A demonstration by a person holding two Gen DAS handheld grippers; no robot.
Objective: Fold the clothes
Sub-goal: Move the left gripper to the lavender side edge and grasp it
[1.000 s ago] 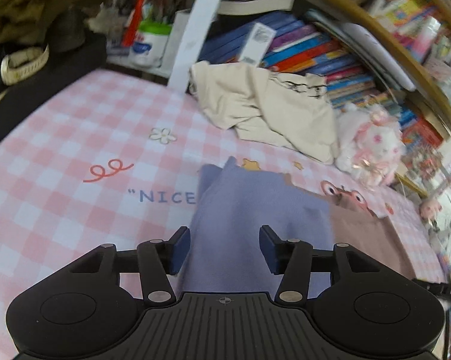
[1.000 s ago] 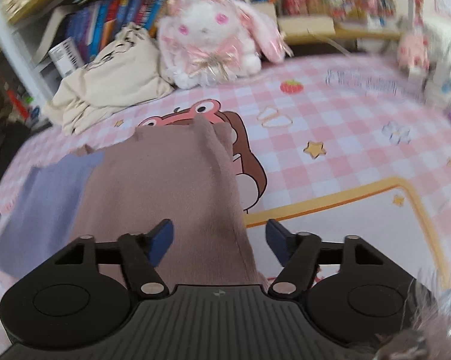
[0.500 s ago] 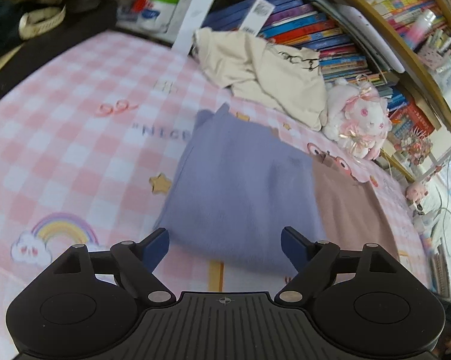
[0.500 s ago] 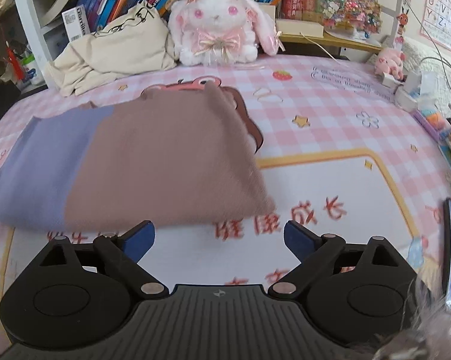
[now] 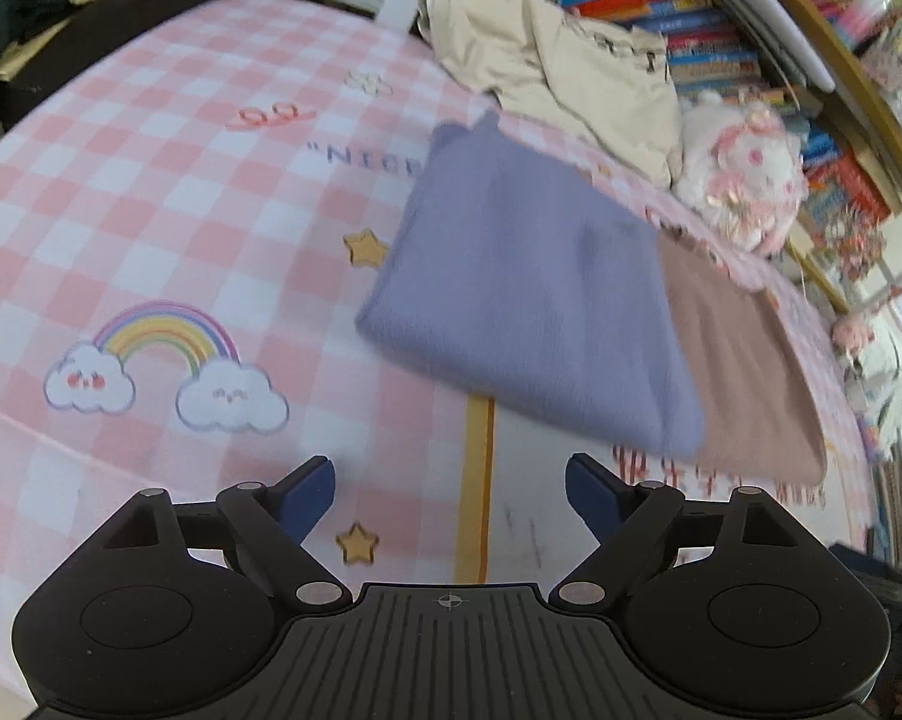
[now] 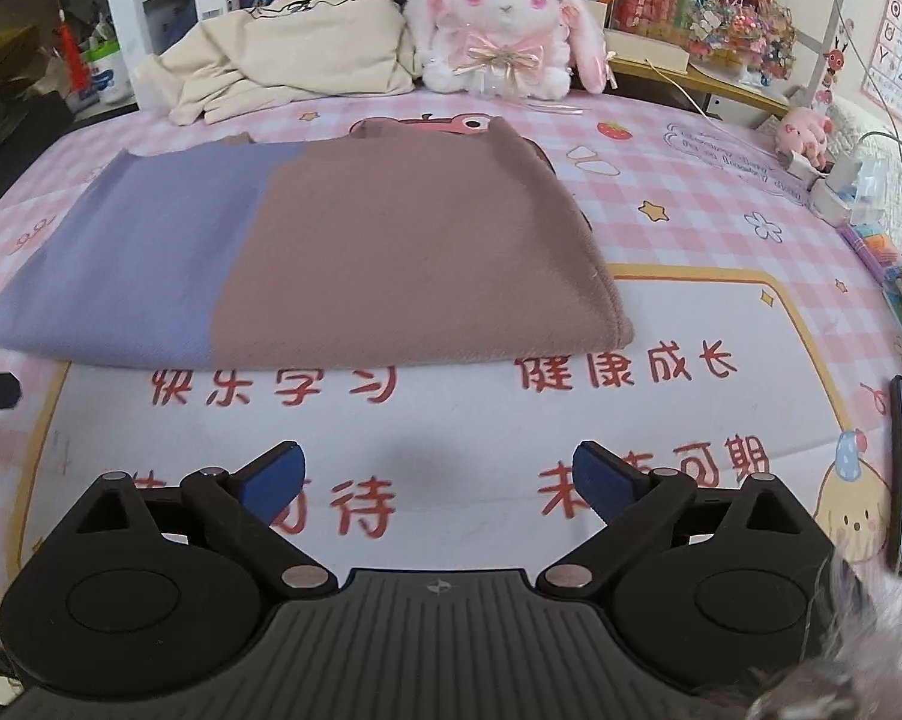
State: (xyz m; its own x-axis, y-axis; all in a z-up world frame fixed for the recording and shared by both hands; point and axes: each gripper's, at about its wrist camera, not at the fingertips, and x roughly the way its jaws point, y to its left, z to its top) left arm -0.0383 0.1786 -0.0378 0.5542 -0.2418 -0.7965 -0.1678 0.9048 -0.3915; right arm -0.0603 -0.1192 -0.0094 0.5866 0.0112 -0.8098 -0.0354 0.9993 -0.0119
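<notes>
A folded purple-and-brown garment (image 6: 306, 252) lies flat on the pink checked surface (image 6: 721, 252); the left gripper (image 5: 449, 489) and right gripper (image 6: 438, 477) hover released.

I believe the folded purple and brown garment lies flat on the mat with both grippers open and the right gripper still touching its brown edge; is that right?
Not quite. The right wrist view shows the right gripper open but clear of the garment, with bare mat between them. The garment does lie folded flat, and the left gripper is open too.

garment (image 6: 306, 252) — soft matt knit cloth | mat (image 6: 691, 228) — smooth printed | tool (image 6: 438, 477) — matt black plastic
</notes>
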